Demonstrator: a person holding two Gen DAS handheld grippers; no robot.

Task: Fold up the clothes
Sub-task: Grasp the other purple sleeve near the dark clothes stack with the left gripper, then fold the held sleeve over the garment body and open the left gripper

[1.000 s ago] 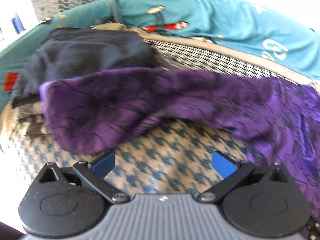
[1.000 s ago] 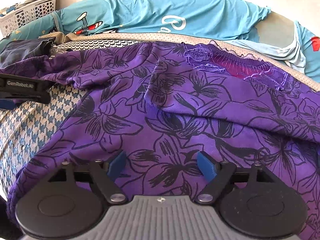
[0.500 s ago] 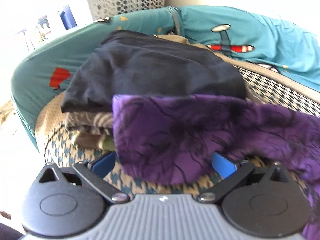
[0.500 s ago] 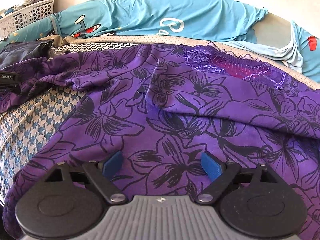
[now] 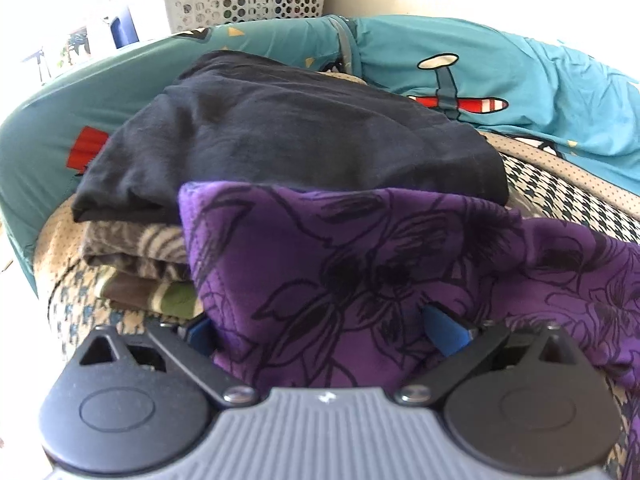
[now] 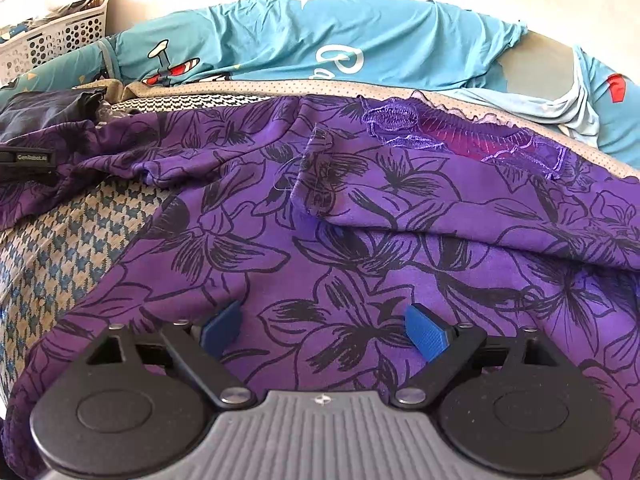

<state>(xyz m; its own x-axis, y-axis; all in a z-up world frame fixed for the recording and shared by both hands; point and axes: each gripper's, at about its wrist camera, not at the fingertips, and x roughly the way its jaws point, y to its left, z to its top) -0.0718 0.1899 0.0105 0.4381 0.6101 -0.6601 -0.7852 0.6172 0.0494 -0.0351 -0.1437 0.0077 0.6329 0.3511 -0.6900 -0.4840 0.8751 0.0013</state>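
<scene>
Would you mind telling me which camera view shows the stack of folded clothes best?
The left wrist view: the stack of folded clothes sits straight ahead, a dark garment on top with striped layers below, partly covered by the purple floral garment. In the right wrist view, only the dark garment's edge shows at far left.

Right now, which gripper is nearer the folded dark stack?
Left. The left gripper sits just in front of the folded dark stack, purple garment between its open fingers. The right gripper is further off, over the garment's body.
</scene>
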